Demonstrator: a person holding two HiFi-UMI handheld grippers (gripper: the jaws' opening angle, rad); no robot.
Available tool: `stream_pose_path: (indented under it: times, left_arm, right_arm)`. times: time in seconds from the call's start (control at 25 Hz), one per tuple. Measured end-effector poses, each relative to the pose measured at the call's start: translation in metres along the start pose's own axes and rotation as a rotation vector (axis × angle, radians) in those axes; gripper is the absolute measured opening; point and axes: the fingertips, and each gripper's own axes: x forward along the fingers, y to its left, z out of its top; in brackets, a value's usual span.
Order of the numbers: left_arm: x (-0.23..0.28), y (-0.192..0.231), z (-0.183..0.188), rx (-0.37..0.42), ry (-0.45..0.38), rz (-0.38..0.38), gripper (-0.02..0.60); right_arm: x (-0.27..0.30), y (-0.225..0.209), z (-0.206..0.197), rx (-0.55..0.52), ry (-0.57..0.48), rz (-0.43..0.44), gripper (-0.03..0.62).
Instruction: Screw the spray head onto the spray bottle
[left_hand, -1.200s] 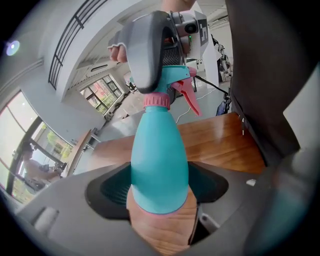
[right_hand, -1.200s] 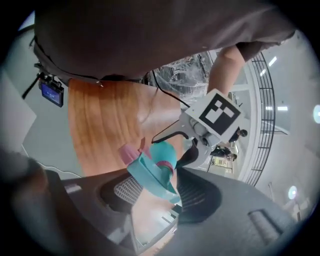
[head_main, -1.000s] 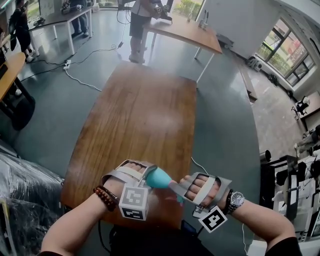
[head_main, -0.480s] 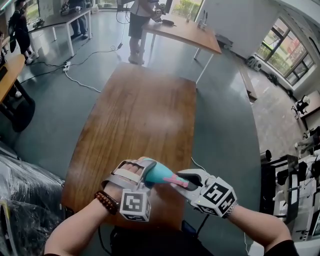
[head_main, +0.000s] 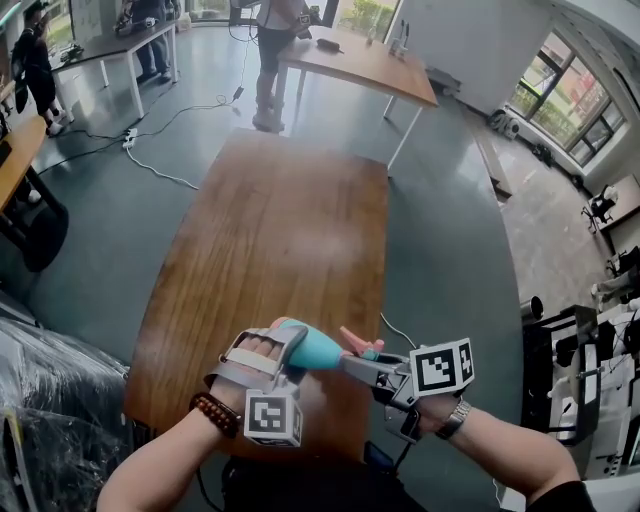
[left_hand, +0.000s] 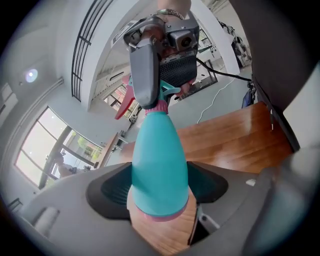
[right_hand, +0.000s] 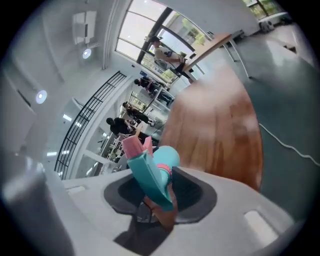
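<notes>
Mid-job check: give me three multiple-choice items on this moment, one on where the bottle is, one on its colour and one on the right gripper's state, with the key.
1. Where is the spray bottle?
A. In the right gripper's jaws
B. In the left gripper's jaws
C. Lying free

2. What colour is the bottle's body?
A. Teal
B. White
C. Yellow

3. How do the right gripper's jaws stand?
A. Open, empty
B. Shut on the bottle's body
C. Shut on the spray head

Key:
1. B, the left gripper view shows its jaws clamping the body.
2. A, teal in every view.
3. C, the right gripper view shows the head pinched between them.
</notes>
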Motion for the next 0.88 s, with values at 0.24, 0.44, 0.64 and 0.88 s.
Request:
stream_pose_path:
  times: [0.24,0.44,0.64,0.88]
  left_arm:
    - [0.004,0.001,-0.009,-0.059,0.012,-0.021,0.371]
    - [0.007,-0.007,-0.027,-0.08,0.058,-0.111,0.373]
    - [0.007,-0.023,-0.036,-0.126,0.072,-0.26,0.373]
    - [0.003,-0.035,-0.031,-0.134,0.06,-0.393,0.373]
  right_arm:
    - [-0.018,0.003,0.017,-0.257,-0.055,-0.068,0.222]
    - [-0.043,0.003,0.034,-0.397,-0.127,-0.115,0.225]
    - [-0.05,0.022,0.026,-1.194,-0.02,-0.328,0.225]
    - [-0.026,0.022,-0.029,-2.134,0.243,-0.443,0.225]
